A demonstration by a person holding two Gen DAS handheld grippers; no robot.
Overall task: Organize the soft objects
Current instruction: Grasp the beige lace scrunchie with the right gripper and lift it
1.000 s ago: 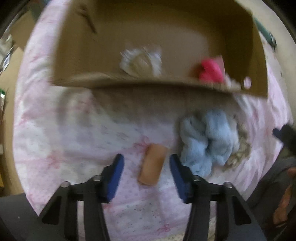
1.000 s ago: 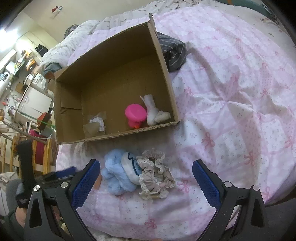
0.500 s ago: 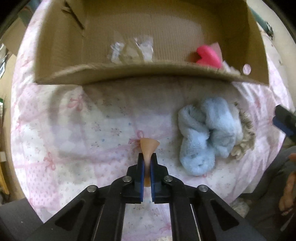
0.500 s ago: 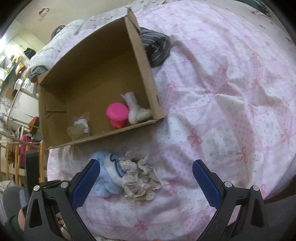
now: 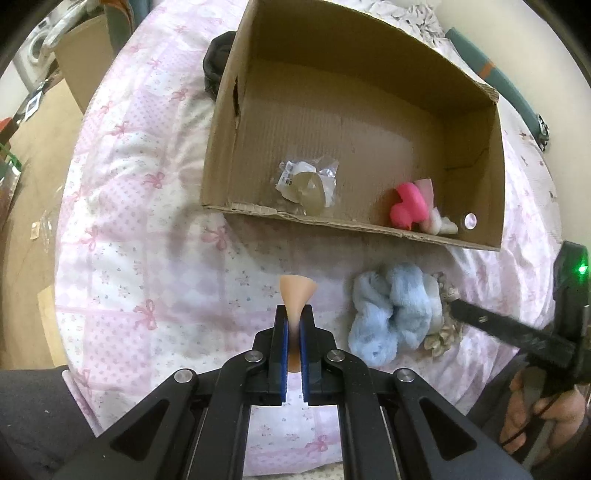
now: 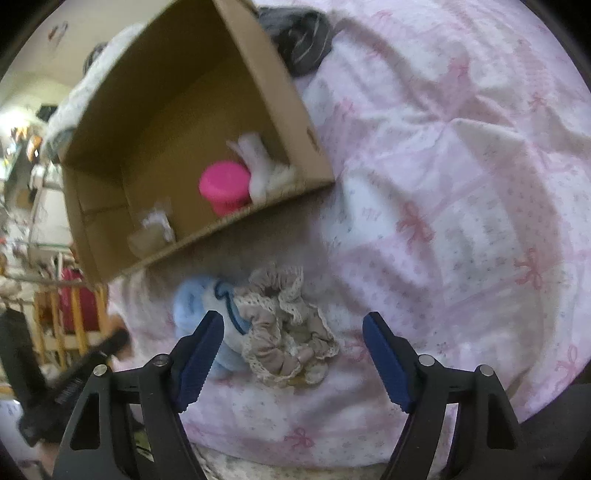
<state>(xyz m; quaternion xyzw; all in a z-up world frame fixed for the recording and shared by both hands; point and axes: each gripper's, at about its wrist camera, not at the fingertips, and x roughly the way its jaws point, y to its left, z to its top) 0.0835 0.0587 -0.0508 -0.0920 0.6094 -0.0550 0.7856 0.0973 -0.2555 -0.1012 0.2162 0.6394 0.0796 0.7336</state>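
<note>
My left gripper (image 5: 294,317) is shut on a peach-coloured soft sponge (image 5: 296,293) and holds it above the pink quilt, in front of the cardboard box (image 5: 236,147). The box holds a pink toy (image 5: 408,206), a white soft piece (image 5: 441,223) and a clear packet (image 5: 308,182). A fluffy blue piece (image 5: 391,314) lies right of the sponge. My right gripper (image 6: 291,336) is open, low over a beige lace scrunchie (image 6: 286,328) and the fluffy blue piece (image 6: 195,301). The box (image 6: 303,122) lies beyond them, with the pink toy (image 6: 223,188) inside.
The pink bow-print quilt (image 6: 461,206) covers the bed. A dark striped garment (image 6: 301,35) lies behind the box. The bed's left edge drops to a wooden floor (image 5: 26,199). Furniture and a red item (image 6: 75,306) stand beyond the bed's edge.
My left gripper closed on the peach sponge and lifted it off the quilt, pulling back from the box. My right gripper moved down and closer to the scrunchie and blue piece.
</note>
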